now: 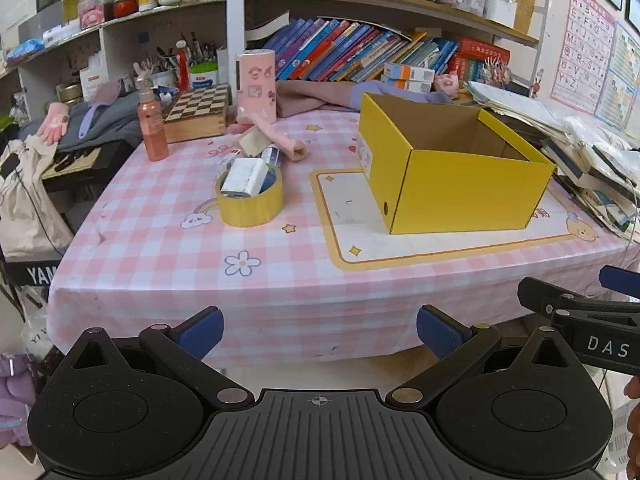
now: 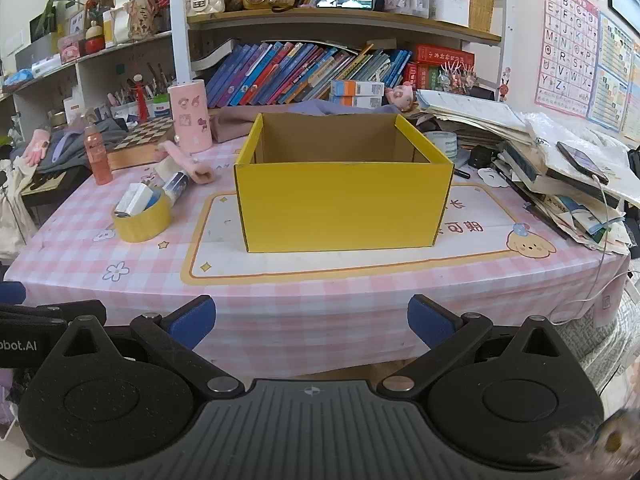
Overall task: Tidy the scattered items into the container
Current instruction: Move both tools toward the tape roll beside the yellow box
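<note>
Both grippers are held before the near edge of the table [image 2: 280, 320], off its surface. The left gripper [image 1: 319, 330] and the right gripper [image 2: 311, 318] are seen with fingers spread wide and nothing between them. The yellow box [image 2: 344, 208] is set on the table's middle, beyond the right fingers. The tape roll [image 1: 250, 200], with a white packet [image 1: 244, 178] resting in it, lies toward the left edge, well apart from the left fingers.

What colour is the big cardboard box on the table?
The open cardboard box is bright yellow outside, plain brown inside; clearest in the right wrist view.
</note>
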`<state>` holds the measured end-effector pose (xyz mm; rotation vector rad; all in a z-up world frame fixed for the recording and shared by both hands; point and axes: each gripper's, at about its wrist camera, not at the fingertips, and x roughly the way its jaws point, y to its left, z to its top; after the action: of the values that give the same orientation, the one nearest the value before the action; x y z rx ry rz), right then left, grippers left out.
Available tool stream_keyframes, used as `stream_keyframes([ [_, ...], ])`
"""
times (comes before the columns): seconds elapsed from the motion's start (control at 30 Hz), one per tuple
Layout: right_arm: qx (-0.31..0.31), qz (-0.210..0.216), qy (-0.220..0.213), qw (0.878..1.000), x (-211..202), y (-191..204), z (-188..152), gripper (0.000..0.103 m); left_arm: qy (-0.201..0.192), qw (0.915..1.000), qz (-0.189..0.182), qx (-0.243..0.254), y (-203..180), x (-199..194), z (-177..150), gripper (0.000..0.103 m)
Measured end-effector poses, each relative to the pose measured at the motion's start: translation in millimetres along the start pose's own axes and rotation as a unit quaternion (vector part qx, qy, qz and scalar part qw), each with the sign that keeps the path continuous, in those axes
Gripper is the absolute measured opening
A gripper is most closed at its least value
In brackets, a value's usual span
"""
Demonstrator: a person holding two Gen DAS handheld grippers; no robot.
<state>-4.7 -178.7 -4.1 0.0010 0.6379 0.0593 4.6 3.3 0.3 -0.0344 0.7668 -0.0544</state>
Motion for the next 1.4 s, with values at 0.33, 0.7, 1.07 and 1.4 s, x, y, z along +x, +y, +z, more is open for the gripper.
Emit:
stream_keyframes([
  [0.33,-0.003,0.008,-0.002,1.000,1.3,5.5,0.6,0.103,0.004,1.0000,-0.003,-0.002,6.1,0.7,-0.3,0.103],
  [0.7,-0.007,0.015,0.002,1.000,6.5,14.9,0.9,0.103,0.005,1.0000,-0.002,-0.006,10.7,1.6,-0.1,0.103],
  [1.07,-0.013,0.017,0.000,1.000,9.9,21.9,4.4,0.103,0.006,0.9999,0.005,-0.012,23.7,5.7,2.8,0.103],
  [1.4,-0.011,0.020,-0.001,1.000,12.7,25.6,8.5,0.103,-0.001,0.9998,0.012,-0.013,30.5,4.4,6.0,0.103],
])
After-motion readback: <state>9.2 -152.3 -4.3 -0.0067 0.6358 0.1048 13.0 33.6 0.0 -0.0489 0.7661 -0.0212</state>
